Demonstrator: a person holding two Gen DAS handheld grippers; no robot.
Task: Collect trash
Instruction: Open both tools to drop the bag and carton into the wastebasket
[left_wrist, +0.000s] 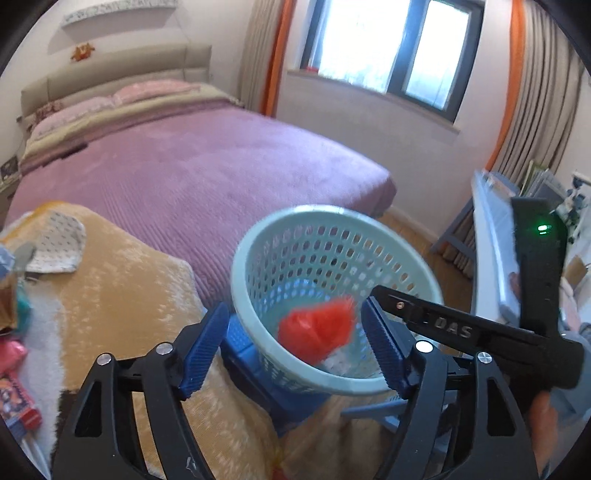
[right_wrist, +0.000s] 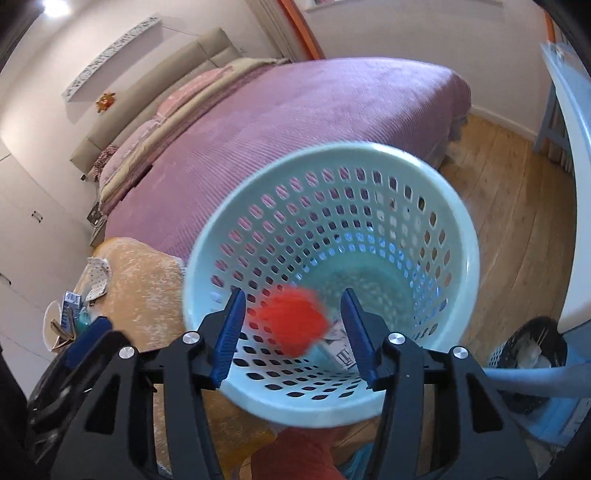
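Left wrist view: the left gripper (left_wrist: 291, 343) stood with its blue pads wide apart, nothing pressed between them. Just ahead and below sat a pale green perforated basket (left_wrist: 258, 254), perched on a blue stool (left_wrist: 255, 373). A red crumpled piece of trash (left_wrist: 317, 332), motion-blurred, showed inside the basket between the two pads but clear of both. White scraps (left_wrist: 340, 363) lay on the basket floor under it. To the gripper's right, the right gripper's black body (left_wrist: 480, 328) crossed the frame, touching nothing visible. To the left lay an orange blanket (left_wrist: 122, 295) with a dotted cloth (left_wrist: 59, 240) on it; beyond stretched a purple-covered bed (left_wrist: 207, 166).

Right wrist view: the right gripper (right_wrist: 291, 332) also had its pads parted, gripping nothing. The same basket (right_wrist: 207, 258) filled the space directly ahead, mouth tilted toward the camera. The red trash (right_wrist: 291, 325) appeared blurred within it, between the pads without contact on either. A printed white scrap (right_wrist: 343, 354) lay beside it, near the right pad. A dark bin (right_wrist: 532, 354) stood off to the right on the wooden floor (right_wrist: 509, 206).
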